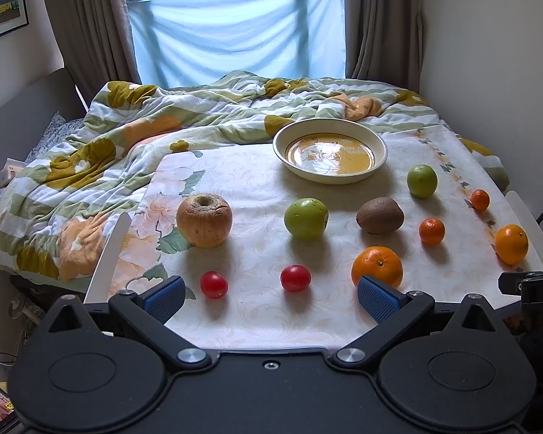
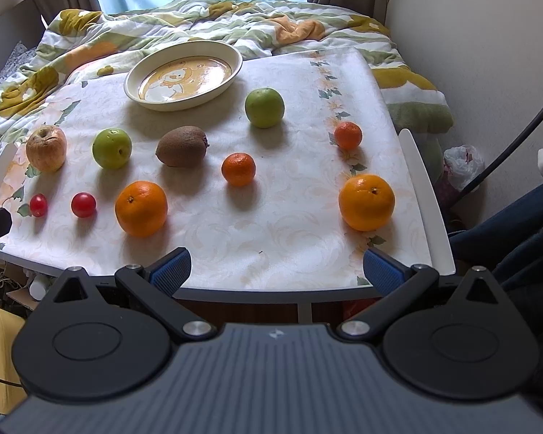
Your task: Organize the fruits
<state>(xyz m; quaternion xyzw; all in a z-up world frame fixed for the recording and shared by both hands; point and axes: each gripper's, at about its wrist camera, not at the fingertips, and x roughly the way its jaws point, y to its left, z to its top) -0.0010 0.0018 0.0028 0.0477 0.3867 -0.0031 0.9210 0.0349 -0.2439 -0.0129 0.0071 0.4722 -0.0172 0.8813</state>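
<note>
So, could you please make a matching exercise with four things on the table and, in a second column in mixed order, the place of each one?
Things:
1. kiwi
2. dish
3. wrinkled apple
4. large orange by the right table edge

Places (right wrist view):
A. at the far end of the table, nearest the blanket
B. at the left end of the middle row
C. between a green apple and a small mandarin
D. close to the right gripper's right finger

Pairs: 1-C, 2-A, 3-B, 4-D
</note>
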